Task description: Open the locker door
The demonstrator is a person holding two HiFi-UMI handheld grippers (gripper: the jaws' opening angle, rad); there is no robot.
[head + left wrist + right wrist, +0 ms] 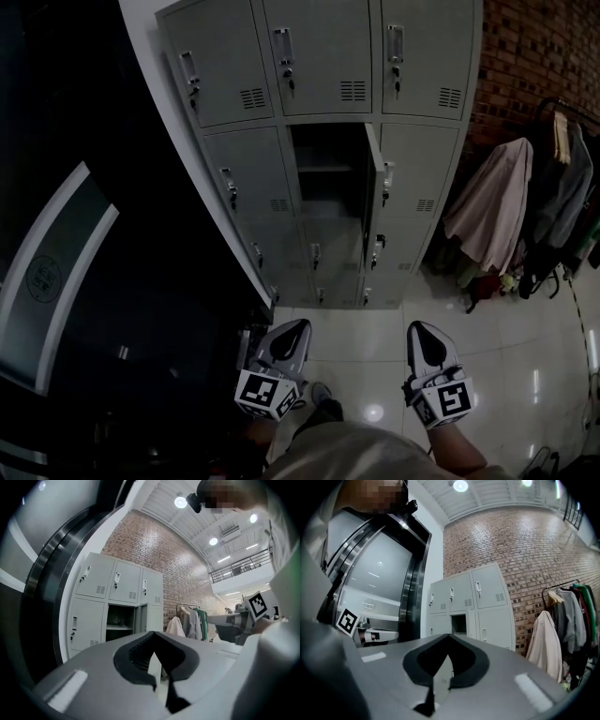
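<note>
The left gripper has its jaws brought together with nothing between them, and the right gripper is closed and empty in the same way. Both are held low and close to the person's body, side by side and pointing toward the locker bank. This looks like a carrying posture, not a reach, since neither gripper is near any handle. Their marker cubes face up toward the head camera.

The tiled floor lies between the grippers and the cabinets, so the lockers are well apart from both tools. The task's thing is in the second row from the top, middle column. There the locker door stands swung out on its right-hand hinge and is seen almost edge-on. The compartment beside it is dark, and a shelf is just visible inside. The door appears to be open already, which would explain why the jaws are shut on nothing — I judge the opening step done.

All the neighbouring doors are closed with their latches showing. To the right, coats hang on a rack against the brick wall, clear of the door's swing.
</note>
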